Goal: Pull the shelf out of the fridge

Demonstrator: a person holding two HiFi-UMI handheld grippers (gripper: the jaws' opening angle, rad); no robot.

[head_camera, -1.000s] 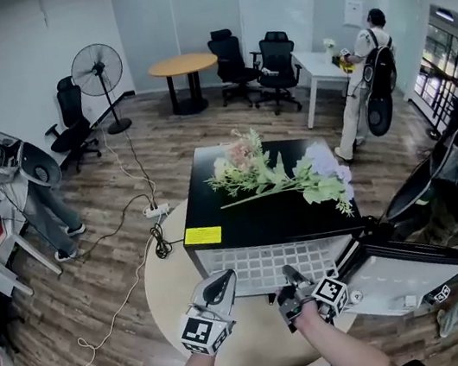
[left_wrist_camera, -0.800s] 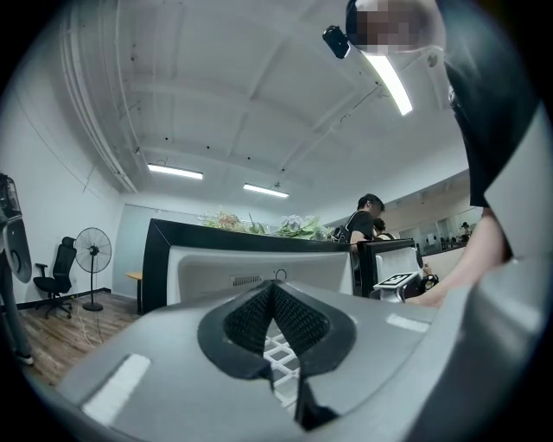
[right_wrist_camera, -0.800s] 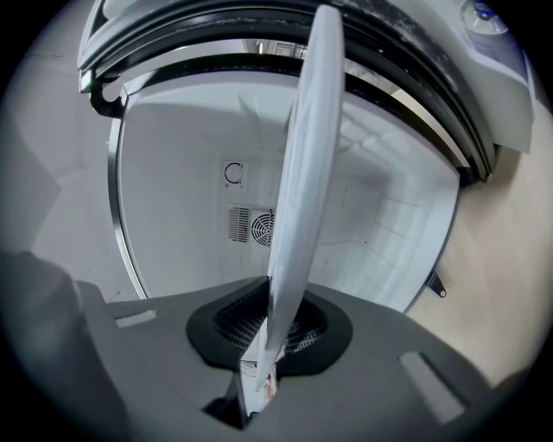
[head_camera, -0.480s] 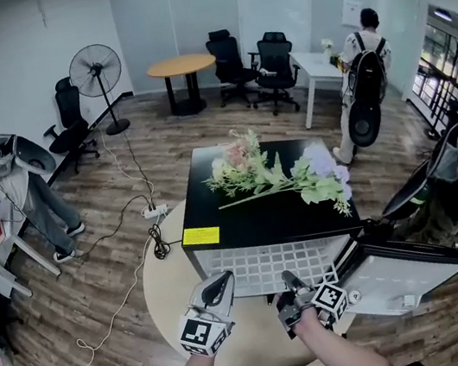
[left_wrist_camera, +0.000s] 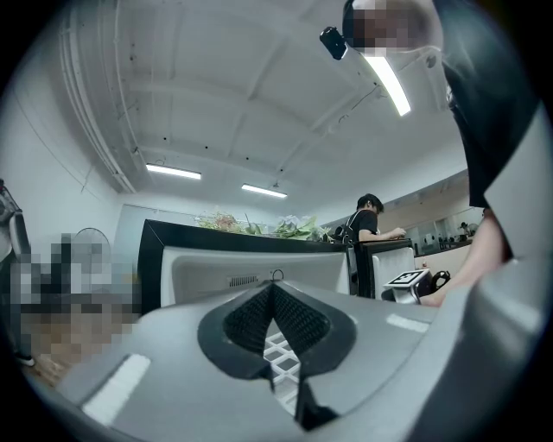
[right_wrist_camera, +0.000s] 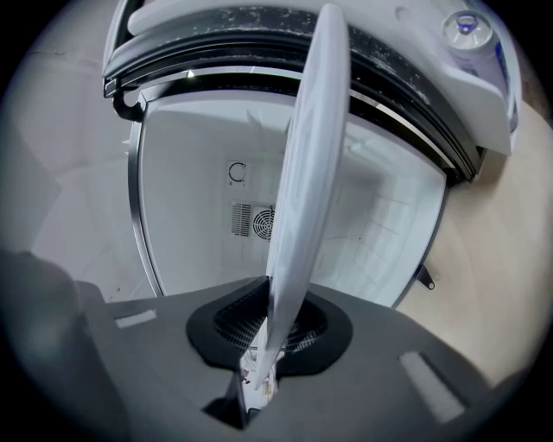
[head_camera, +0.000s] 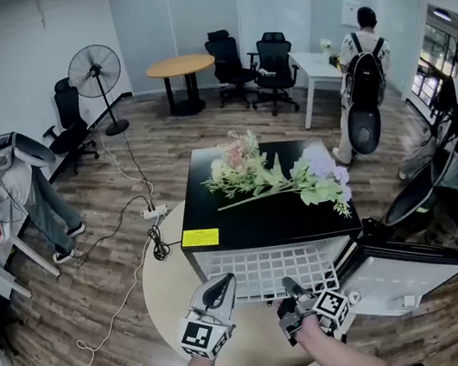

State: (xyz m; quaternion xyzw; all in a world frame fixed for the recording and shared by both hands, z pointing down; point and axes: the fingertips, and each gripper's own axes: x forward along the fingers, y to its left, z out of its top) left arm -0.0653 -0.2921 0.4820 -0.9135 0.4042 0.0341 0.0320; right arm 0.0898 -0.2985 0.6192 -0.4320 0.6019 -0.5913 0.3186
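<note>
I see the black fridge (head_camera: 261, 216) standing on the round desk (head_camera: 165, 294), its door (head_camera: 403, 274) swung wide open toward the right side of the head view; a bunch of flowers (head_camera: 271, 175) lies across its top; the white wire shelf (head_camera: 262, 270) juts partway out of the open front, lying level, with its rear part inside the cabinet; my right tool (head_camera: 290, 288) is at the shelf's front edge, on the door side; in the right gripper view its jaws are clamped on that edge, and the shelf runs edge-on as a pale band from between the pads into the white interior, where a small fan grille (right_wrist_camera: 252, 220) sits on the back wall; my left tool (head_camera: 223, 286) is at the shelf's front left part, pointing level at the fridge; in the left gripper view its jaws meet at the tips with nothing between the pads, and the shelf's white grid shows through the slit below them, so the tool sits above the wire; whether it touches the shelf I cannot tell; the two tools are side by side, near but apart; around the desk I see a wooden floor (head_camera: 106, 331) with a cable (head_camera: 132, 282) and a power strip (head_camera: 157, 210), a standing fan (head_camera: 97, 69), a round wooden table (head_camera: 182, 65) with office chairs (head_camera: 275, 56) at the back, and a person (head_camera: 358, 67) with a backpack on the right
</note>
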